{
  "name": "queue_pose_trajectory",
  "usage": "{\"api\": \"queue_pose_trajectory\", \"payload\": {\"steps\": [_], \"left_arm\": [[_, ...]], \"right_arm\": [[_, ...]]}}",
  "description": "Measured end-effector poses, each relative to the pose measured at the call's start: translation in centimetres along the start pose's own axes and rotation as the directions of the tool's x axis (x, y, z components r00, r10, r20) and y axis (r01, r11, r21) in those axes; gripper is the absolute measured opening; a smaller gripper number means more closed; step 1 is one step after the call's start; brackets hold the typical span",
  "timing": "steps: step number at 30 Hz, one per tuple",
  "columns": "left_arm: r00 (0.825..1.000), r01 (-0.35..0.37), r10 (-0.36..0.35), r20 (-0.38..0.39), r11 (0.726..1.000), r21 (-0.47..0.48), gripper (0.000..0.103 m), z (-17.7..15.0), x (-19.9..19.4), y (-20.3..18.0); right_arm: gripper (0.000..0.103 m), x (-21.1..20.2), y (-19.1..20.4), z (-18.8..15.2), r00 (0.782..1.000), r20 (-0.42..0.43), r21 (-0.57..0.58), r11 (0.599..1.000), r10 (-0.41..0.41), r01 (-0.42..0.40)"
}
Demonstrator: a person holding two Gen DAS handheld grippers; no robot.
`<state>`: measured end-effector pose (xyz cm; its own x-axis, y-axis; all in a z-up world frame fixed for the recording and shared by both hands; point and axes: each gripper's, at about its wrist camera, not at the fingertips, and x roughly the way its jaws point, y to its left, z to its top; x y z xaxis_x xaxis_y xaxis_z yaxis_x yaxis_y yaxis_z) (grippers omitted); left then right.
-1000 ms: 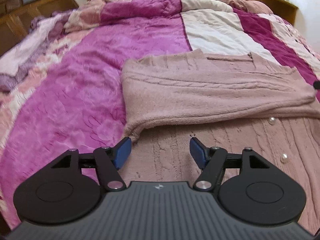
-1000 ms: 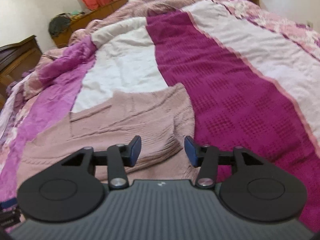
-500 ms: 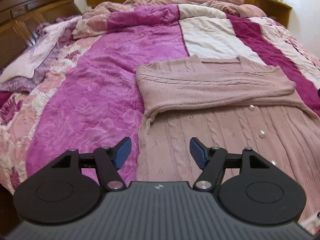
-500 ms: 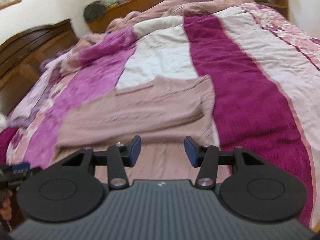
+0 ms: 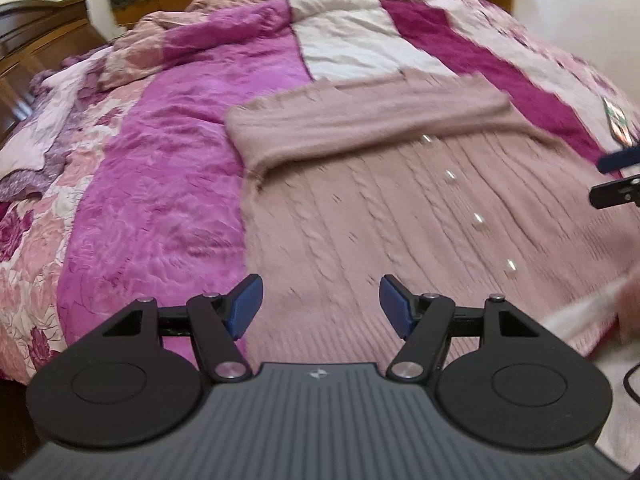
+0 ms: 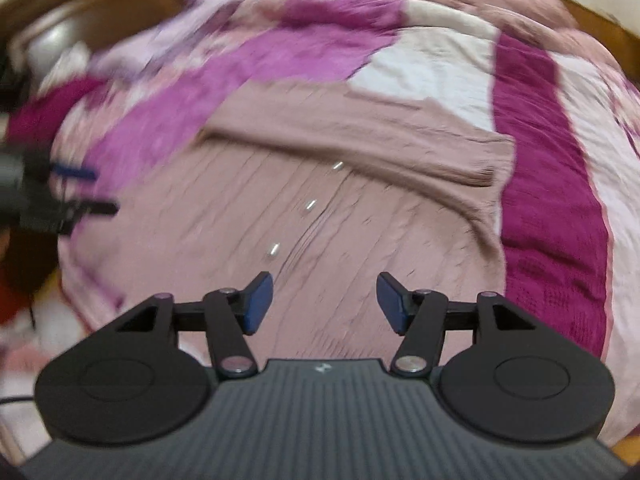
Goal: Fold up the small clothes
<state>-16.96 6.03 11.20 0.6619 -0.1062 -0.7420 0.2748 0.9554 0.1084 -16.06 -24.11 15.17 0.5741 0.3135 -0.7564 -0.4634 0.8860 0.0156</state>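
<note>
Two hand-held grippers, both empty: left hand-held gripper (image 5: 321, 306) jaws well apart, right hand-held gripper (image 6: 324, 303) jaws just been opening, nothing between. Pink knit cardigan (image 5: 400, 216) lies flat on bed (image 5: 160, 184), centre frame, ahead of and below both; long axis runs near to far, sleeves folded across the upper part. Hem nearest, between both hand-held grippers. No containers visible.
</note>
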Motion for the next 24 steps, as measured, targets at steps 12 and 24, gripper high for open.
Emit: {"api": "queue_pose_trajectory", "payload": {"steps": [12, 24], "left_arm": [[0.992, 0.089, -0.08, -0.1, 0.992, 0.093, 0.072, -2.8, 0.1, -3.6], [0.988, 0.071, -0.06, -0.146, 0.995, 0.071, 0.072, -2.8, 1.9, -3.7]], "right_arm": [[0.06, 2.3, 2.1, -2.5, 0.984, -0.159, -0.091, 0.992, 0.077, -0.093], [0.06, 3.9, 3.3, -3.1, 0.982, -0.184, -0.194, 0.978, 0.037, -0.074]]}}
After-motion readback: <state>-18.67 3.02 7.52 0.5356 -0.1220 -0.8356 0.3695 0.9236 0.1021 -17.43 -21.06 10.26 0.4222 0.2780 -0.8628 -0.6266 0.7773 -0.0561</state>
